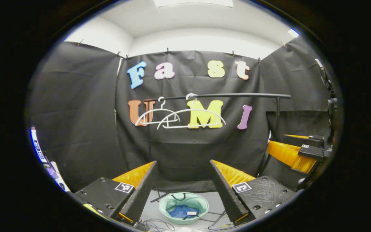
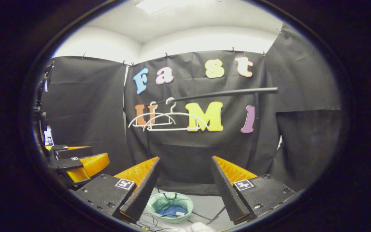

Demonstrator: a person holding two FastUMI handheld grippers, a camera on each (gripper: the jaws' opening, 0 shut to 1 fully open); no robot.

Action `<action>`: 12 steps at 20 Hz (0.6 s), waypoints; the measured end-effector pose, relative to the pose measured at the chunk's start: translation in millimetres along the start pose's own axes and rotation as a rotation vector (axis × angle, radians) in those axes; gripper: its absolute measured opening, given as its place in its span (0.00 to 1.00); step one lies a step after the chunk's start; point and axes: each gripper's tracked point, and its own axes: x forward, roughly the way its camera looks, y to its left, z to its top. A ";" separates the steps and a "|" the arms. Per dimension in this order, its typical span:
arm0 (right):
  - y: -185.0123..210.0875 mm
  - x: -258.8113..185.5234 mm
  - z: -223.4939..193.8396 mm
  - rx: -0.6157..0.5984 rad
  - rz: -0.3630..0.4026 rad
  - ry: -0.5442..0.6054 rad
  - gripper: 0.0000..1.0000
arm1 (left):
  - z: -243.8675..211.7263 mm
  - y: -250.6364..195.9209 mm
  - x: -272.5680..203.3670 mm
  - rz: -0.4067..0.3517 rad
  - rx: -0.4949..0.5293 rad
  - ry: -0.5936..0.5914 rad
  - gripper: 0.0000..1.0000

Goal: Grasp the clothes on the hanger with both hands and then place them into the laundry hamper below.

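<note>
Two bare white hangers (image 1: 179, 117) (image 2: 169, 120) hang side by side on a black rail (image 1: 224, 95) (image 2: 224, 92) in front of the booth wall. On the floor below stands a pale green laundry hamper (image 1: 172, 198) (image 2: 159, 199) with a blue garment (image 1: 182, 211) (image 2: 172, 211) lying inside. My left gripper (image 1: 183, 188) is open, its fingers framing the hamper from well above. My right gripper (image 2: 183, 187) is open too, with nothing between its fingers. In the left gripper view the right gripper (image 1: 296, 151) shows at the right edge; in the right gripper view the left gripper (image 2: 76, 161) shows at the left.
A vertical black post (image 1: 277, 116) carries the rail's right end. Black cables (image 1: 155, 222) (image 2: 204, 216) trail over the grey floor around the hamper. A stand with a mounted device (image 1: 328, 96) rises at the right of the left gripper view.
</note>
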 end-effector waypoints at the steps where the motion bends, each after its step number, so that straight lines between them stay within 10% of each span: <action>1: -0.2 -14.8 8.2 0.015 0.009 -0.019 1.00 | 7.3 2.1 -11.7 0.012 0.011 -0.009 0.87; 12: 14.1 -118.8 23.7 0.034 -0.029 -0.084 0.97 | 35.3 63.2 -116.7 0.095 0.032 -0.057 0.87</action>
